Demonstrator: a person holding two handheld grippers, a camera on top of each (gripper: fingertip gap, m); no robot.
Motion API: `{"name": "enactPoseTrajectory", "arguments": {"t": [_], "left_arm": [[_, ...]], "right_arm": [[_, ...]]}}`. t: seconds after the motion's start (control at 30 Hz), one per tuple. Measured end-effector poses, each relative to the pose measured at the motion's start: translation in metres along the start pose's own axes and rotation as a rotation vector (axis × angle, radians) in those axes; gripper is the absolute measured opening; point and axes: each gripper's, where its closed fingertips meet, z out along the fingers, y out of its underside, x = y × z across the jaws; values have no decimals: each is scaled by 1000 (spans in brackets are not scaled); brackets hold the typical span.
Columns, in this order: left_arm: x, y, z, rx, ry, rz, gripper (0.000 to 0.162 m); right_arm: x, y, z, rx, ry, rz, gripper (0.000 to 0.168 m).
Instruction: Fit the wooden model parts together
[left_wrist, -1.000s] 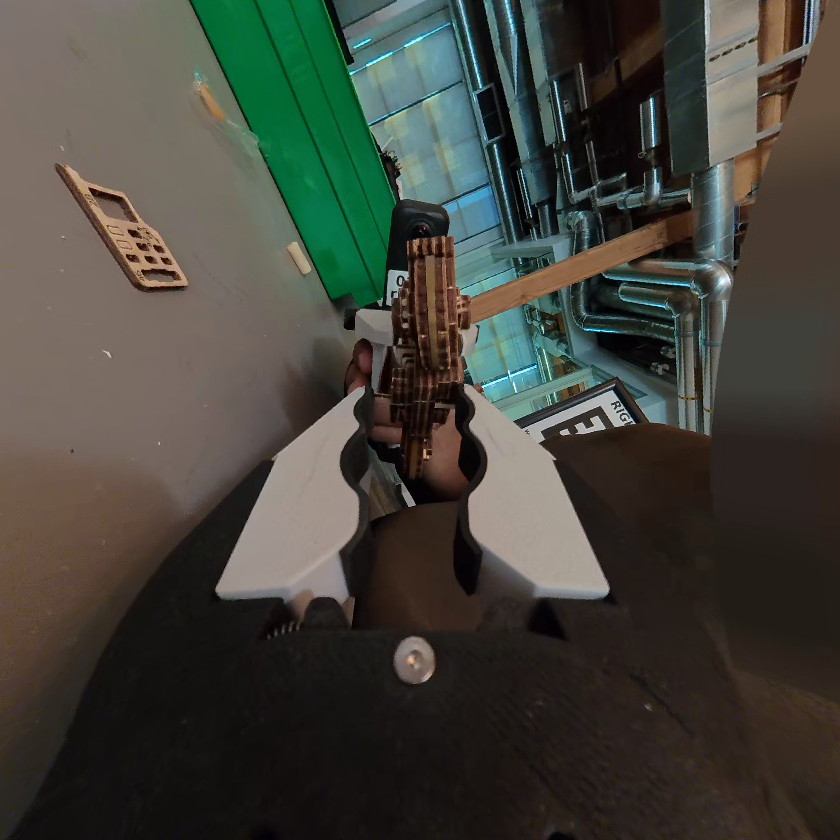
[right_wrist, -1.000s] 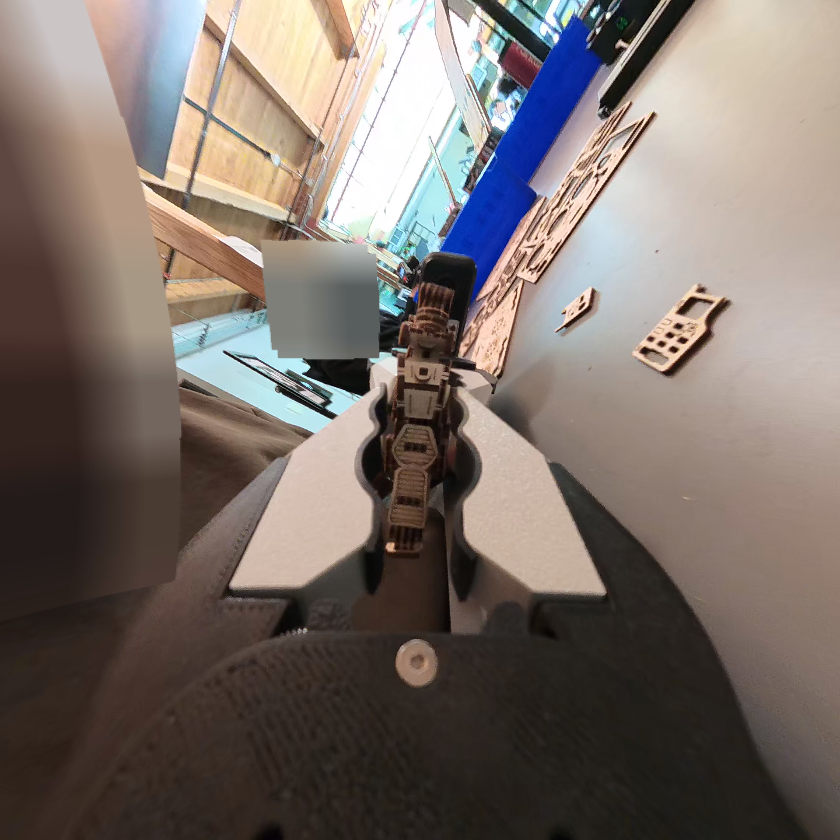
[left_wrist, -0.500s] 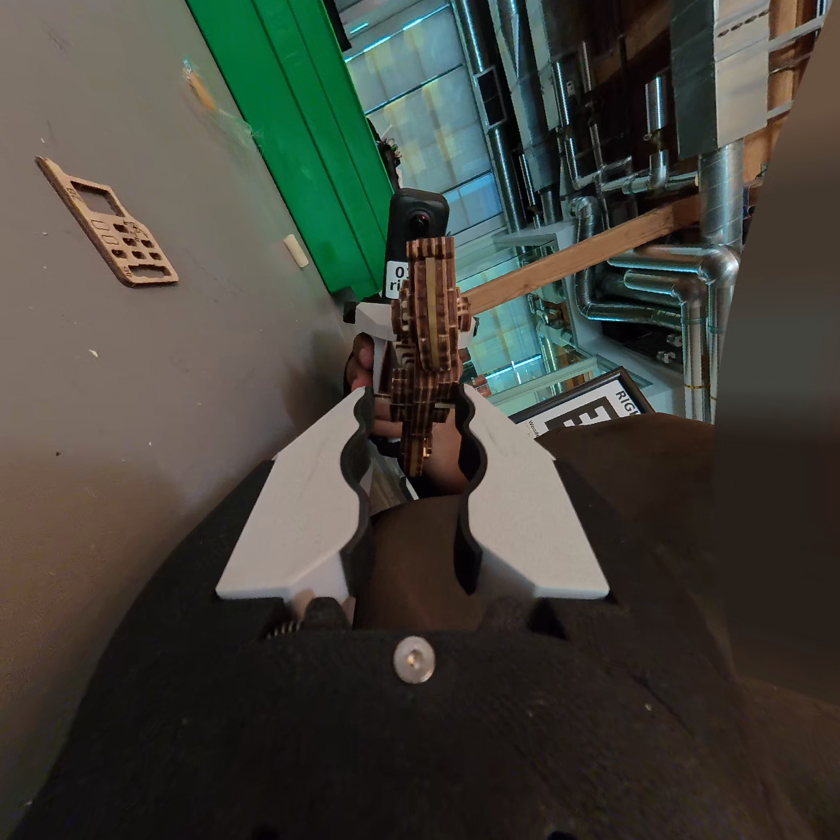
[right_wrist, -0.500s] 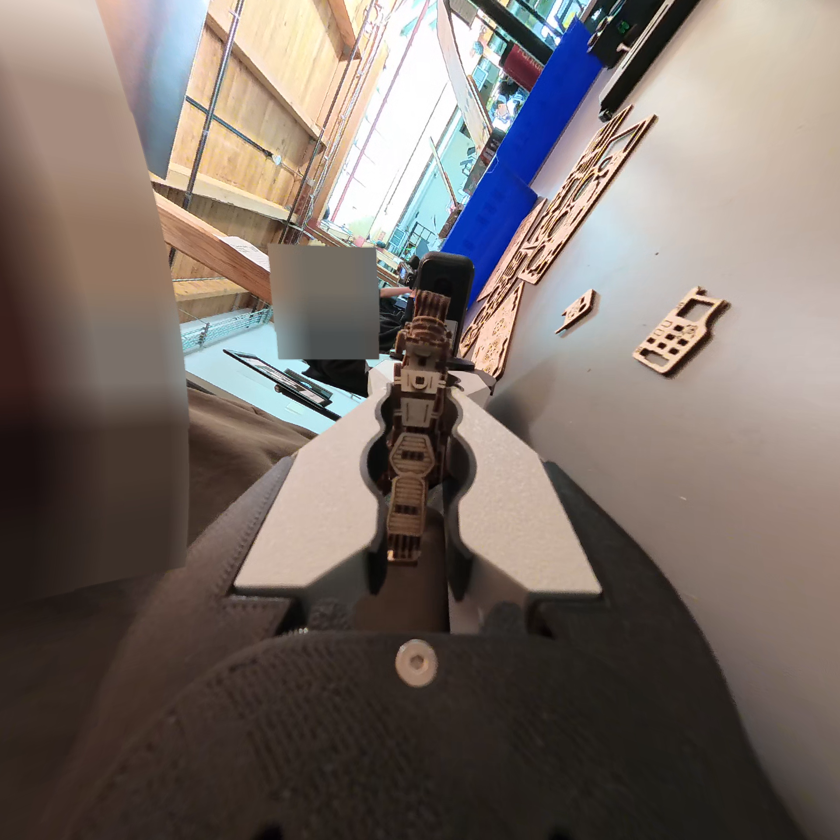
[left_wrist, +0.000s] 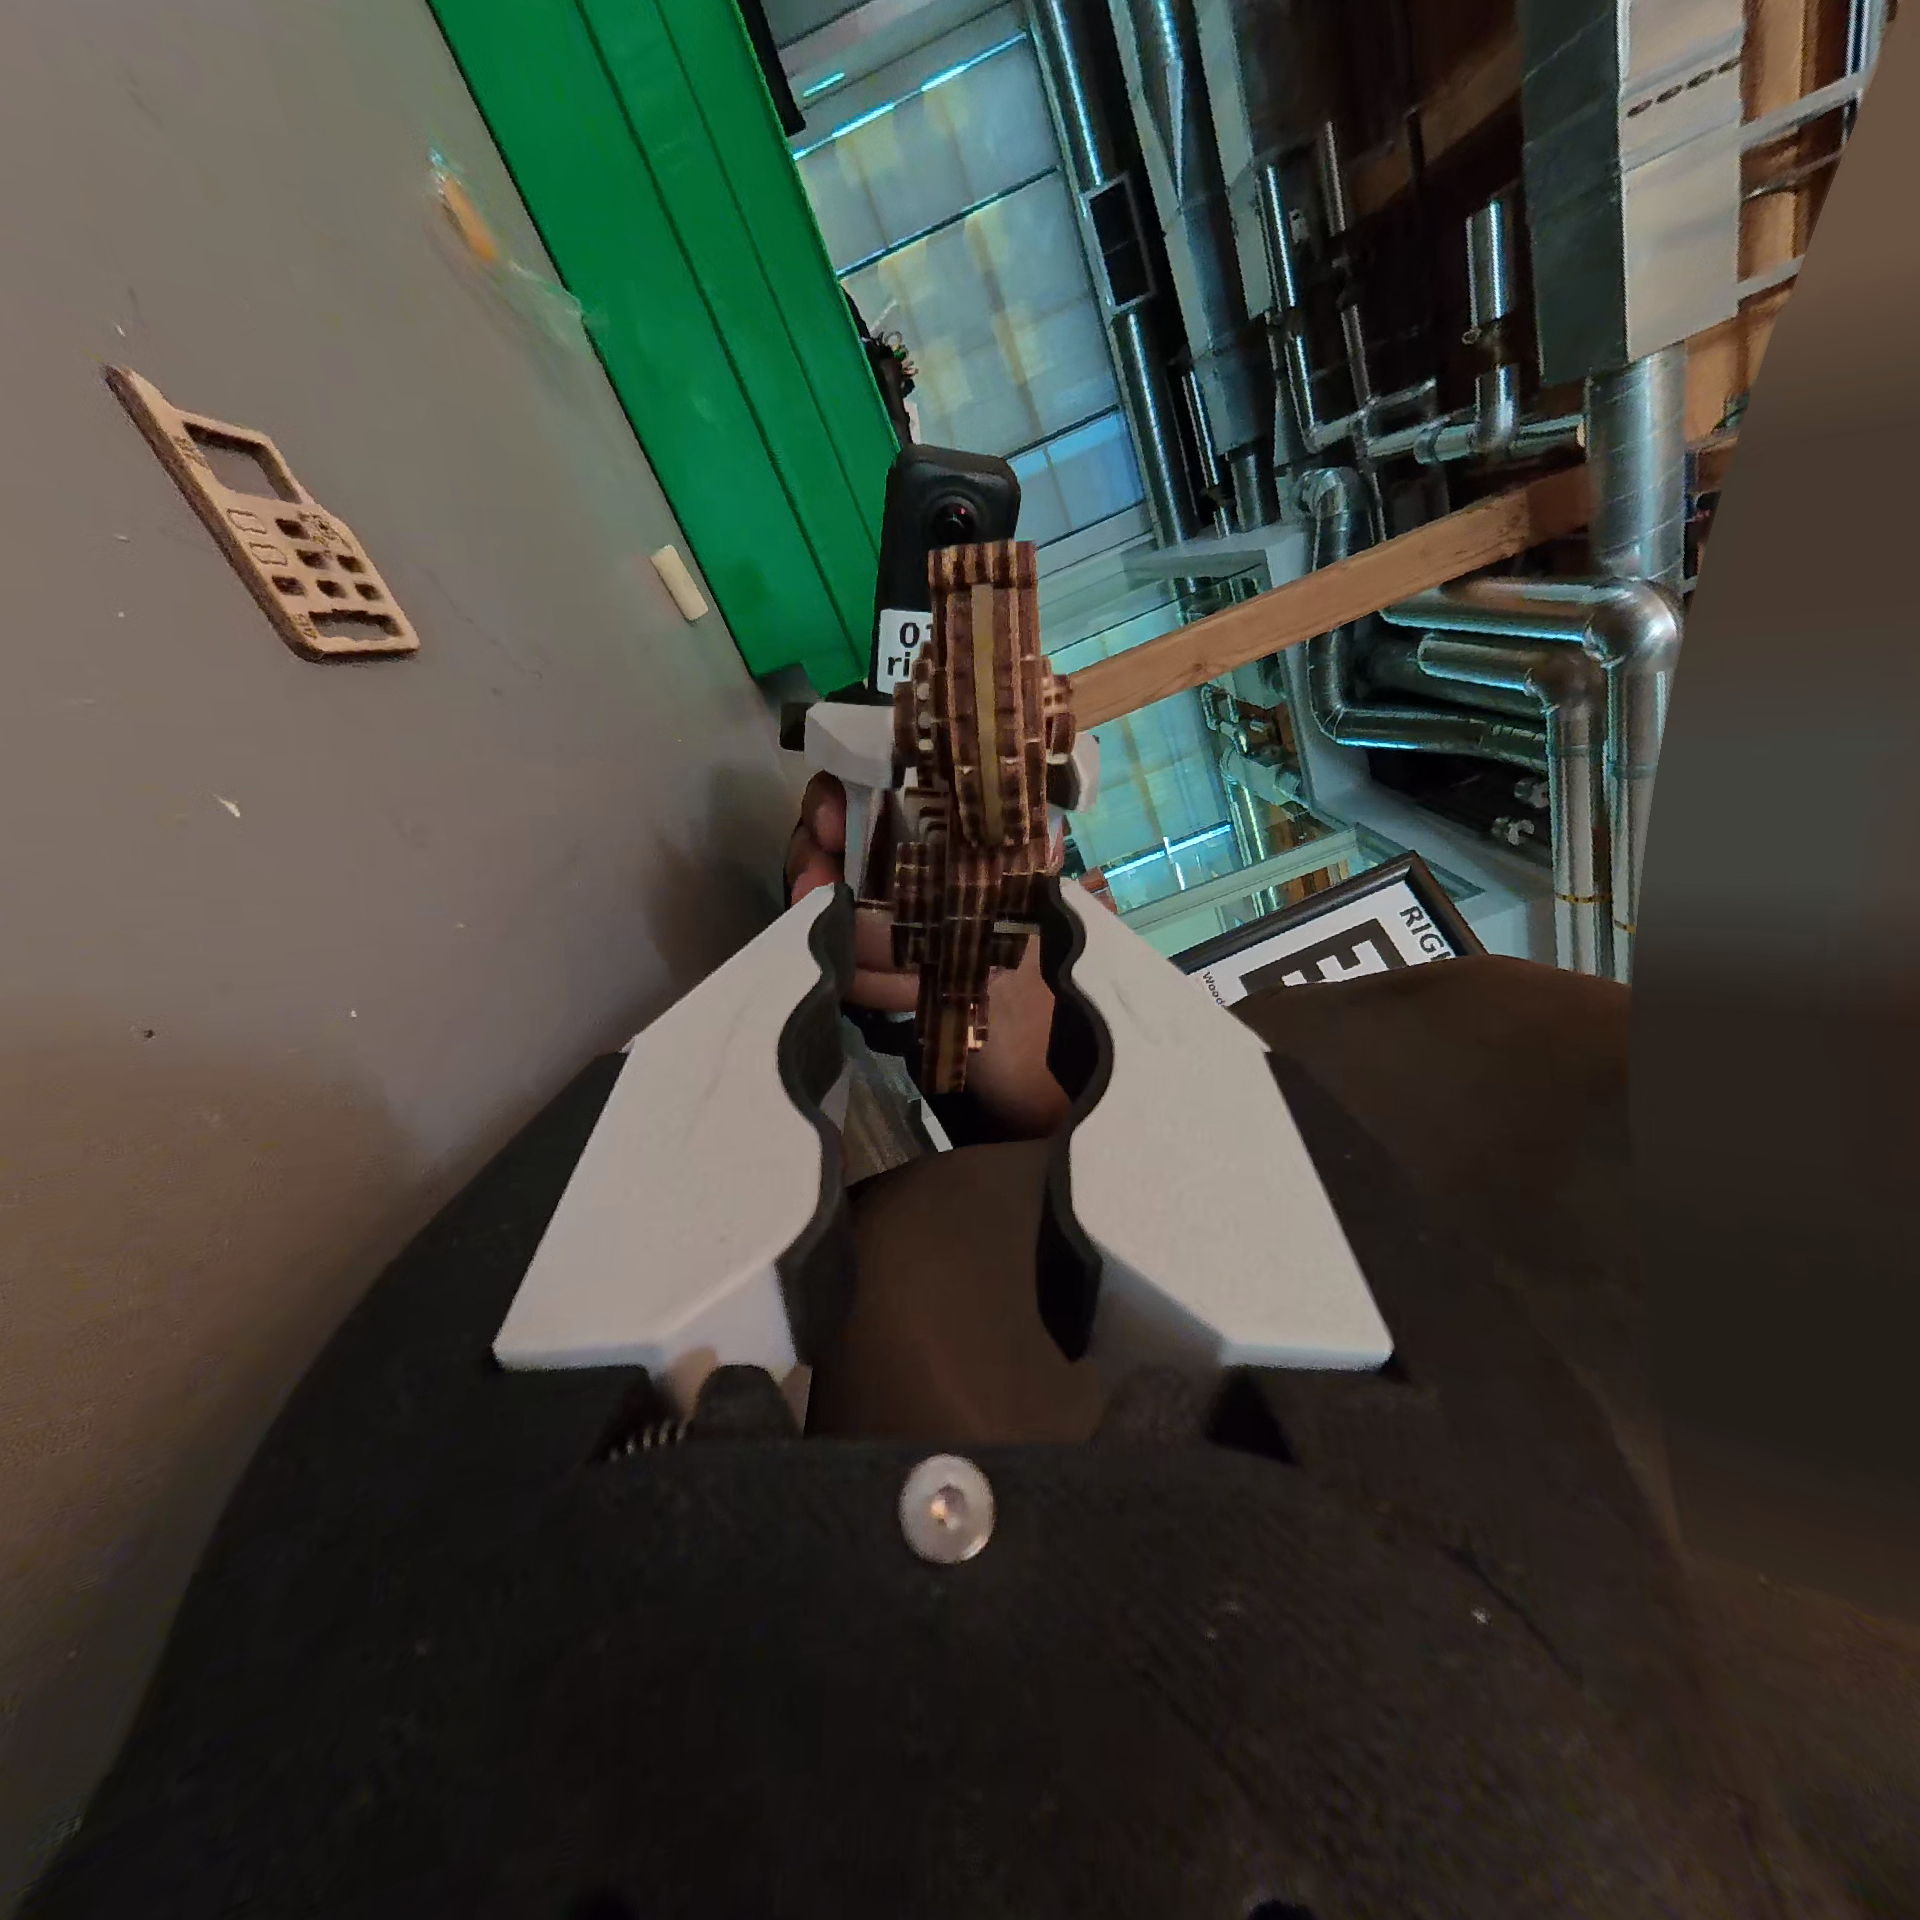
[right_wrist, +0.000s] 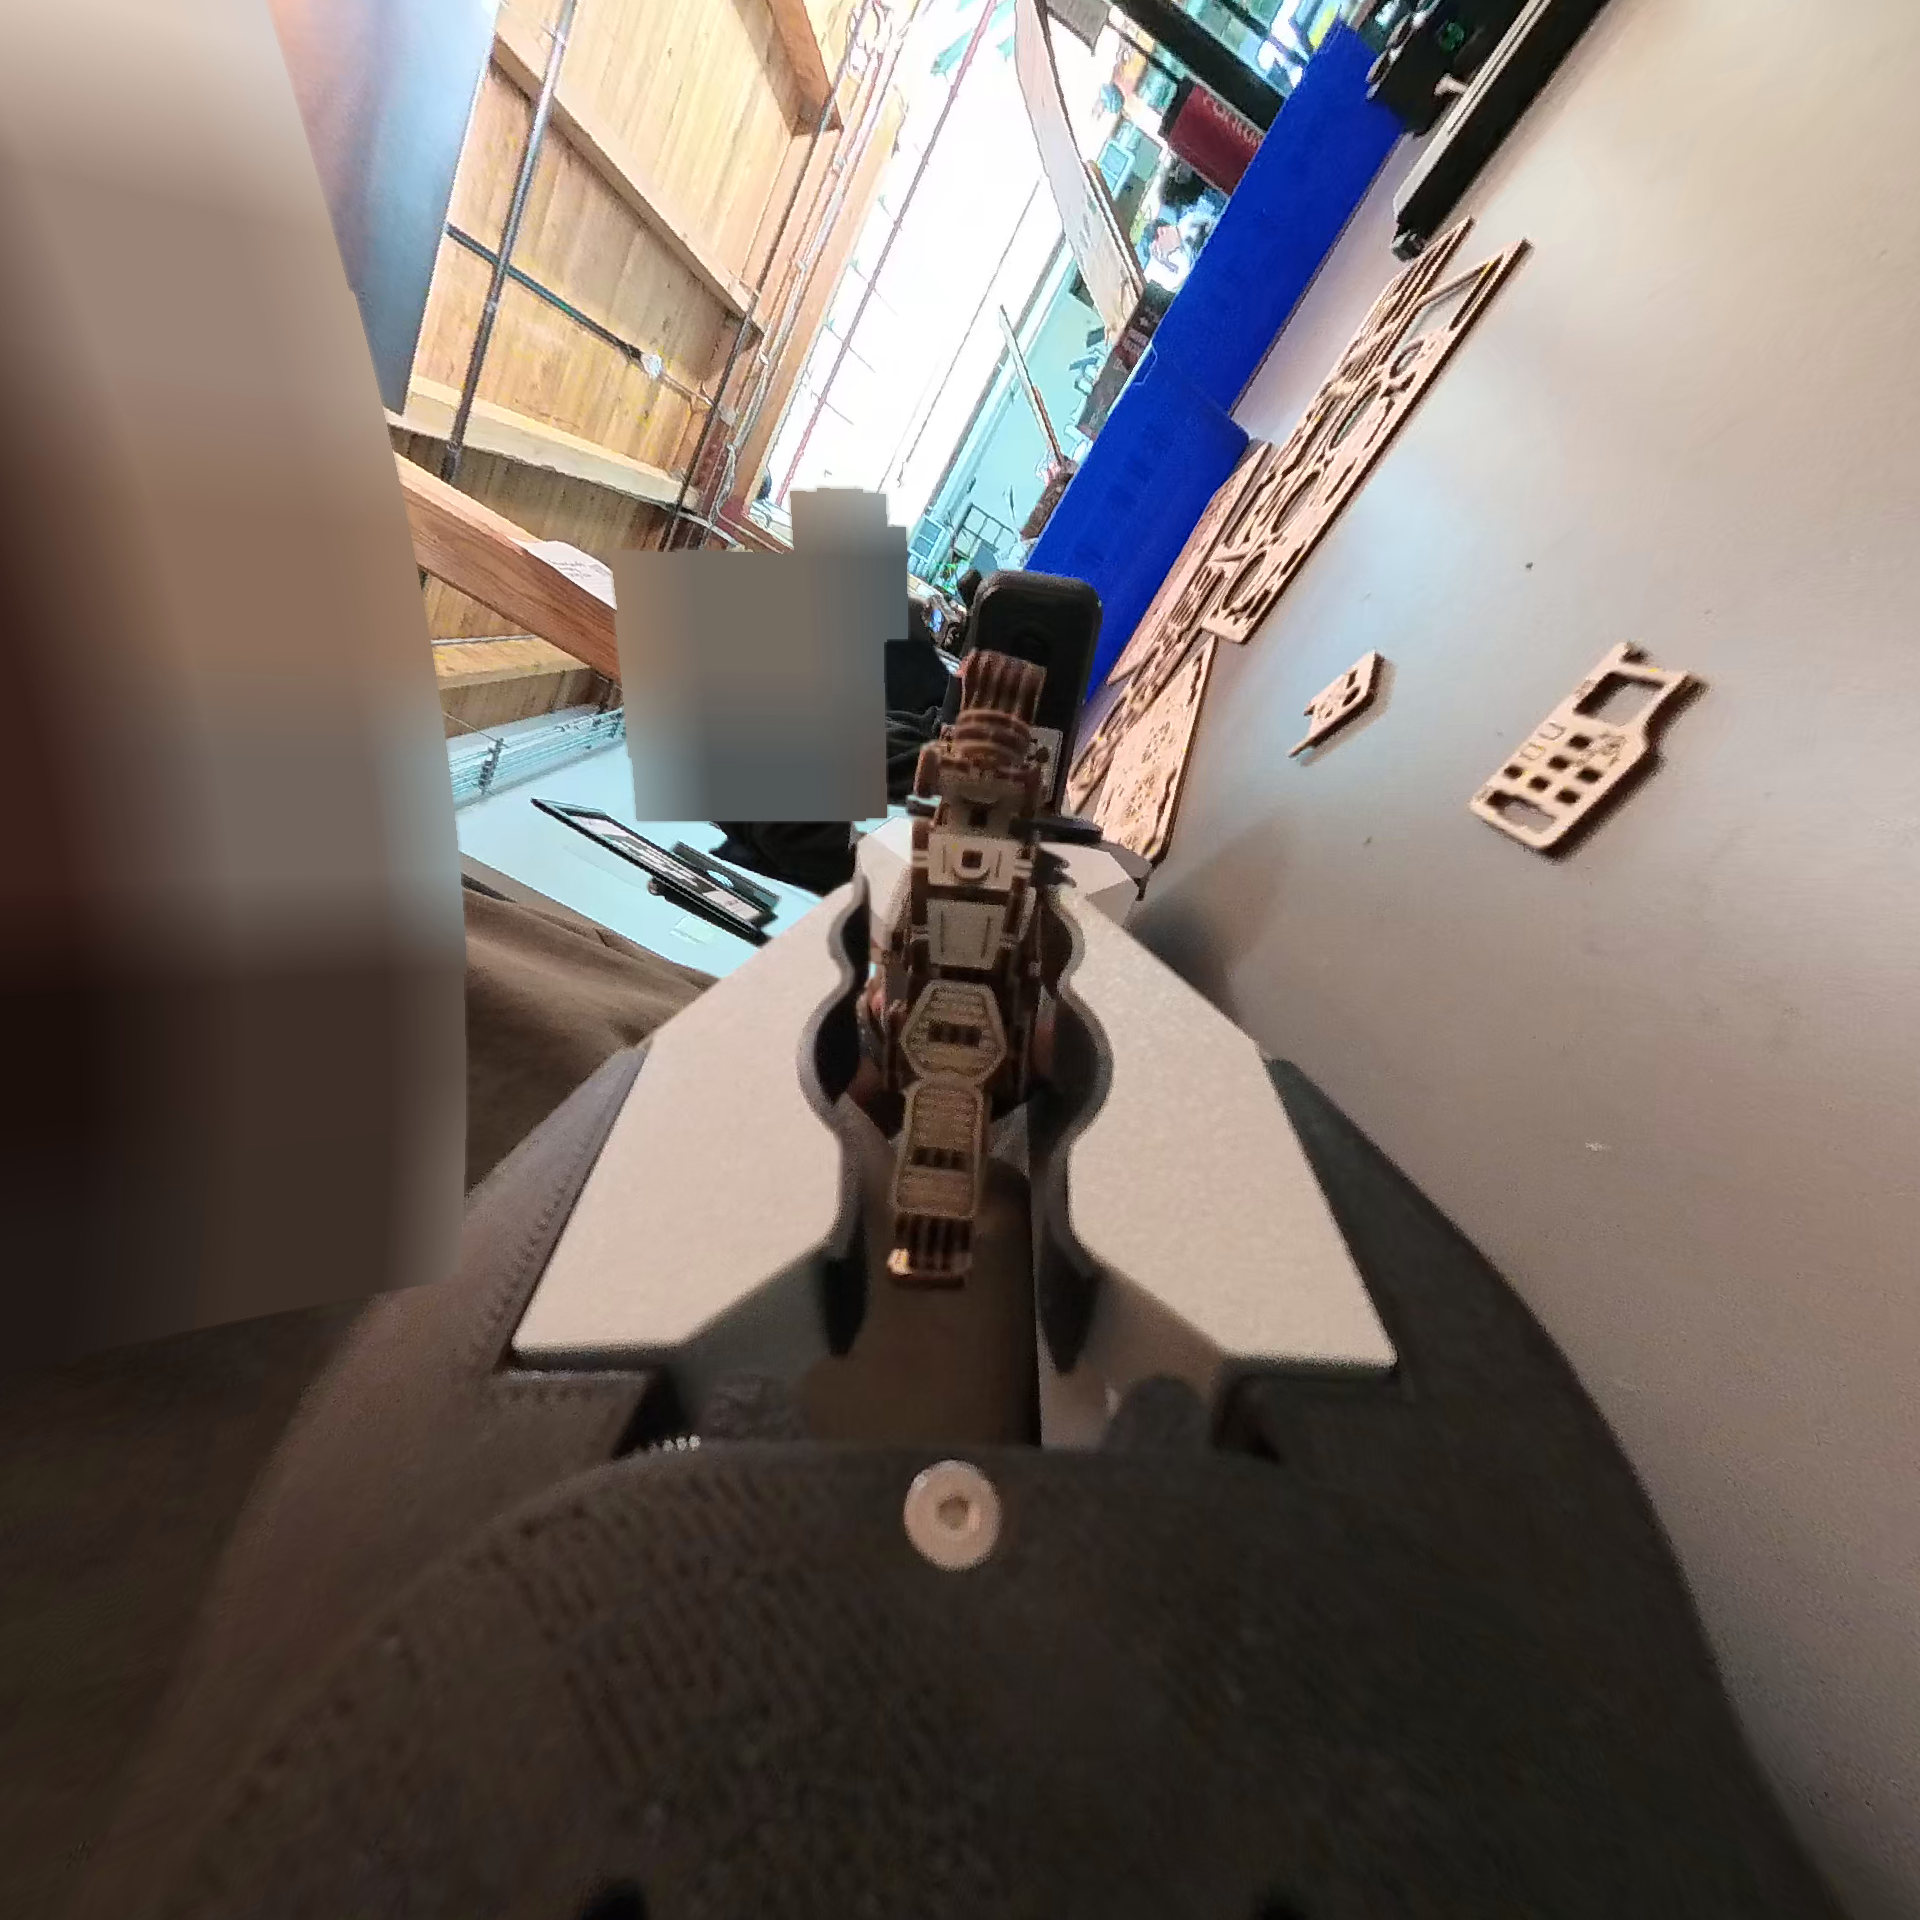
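Observation:
A small brown layered wooden model (left_wrist: 971, 790) is held in the air between both grippers. In the left wrist view my left gripper (left_wrist: 945, 914) is shut on its near end. The right gripper's white fingers (left_wrist: 847, 753) and the hand holding it show just beyond the model. In the right wrist view my right gripper (right_wrist: 966, 914) is shut on the wooden model (right_wrist: 966, 935), whose pale panelled tail reaches back between the fingers. The left gripper's black camera (right_wrist: 1039, 644) stands behind the model. How the parts join is hidden.
A grey table (left_wrist: 260, 987) shows tilted beside the grippers. A punched wooden frame (left_wrist: 265, 520) lies on it, also in the right wrist view (right_wrist: 1579, 748), with a small wooden piece (right_wrist: 1345, 701) and cut-out wooden sheets (right_wrist: 1330, 447). A green panel (left_wrist: 675, 312) and a blue panel (right_wrist: 1195, 416) stand beyond. Less than 4 cm separates the two grippers' tips.
Both grippers keep their hold on the model. The views only wobble slightly; the model has shifted a little within the right gripper's fingers.

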Motion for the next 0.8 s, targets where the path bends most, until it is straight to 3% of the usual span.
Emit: {"name": "enactPoseTrajectory", "arguments": {"t": [0.23, 0.43, 0.7, 0.8], "left_arm": [[1, -2, -3, 1, 10, 0, 33], [-9, -5, -15, -49, -114, 149, 33], [2, -13, -15, 23, -7, 103, 33], [8, -9, -11, 20, 31, 102, 33]], "right_arm": [[5, -20, -15, 80, 58, -60, 30], [10, -23, -17, 96, 141, -149, 0], [-9, -43, -17, 283, 154, -254, 0], [-8, -23, 0, 161, 169, -277, 0]]}}
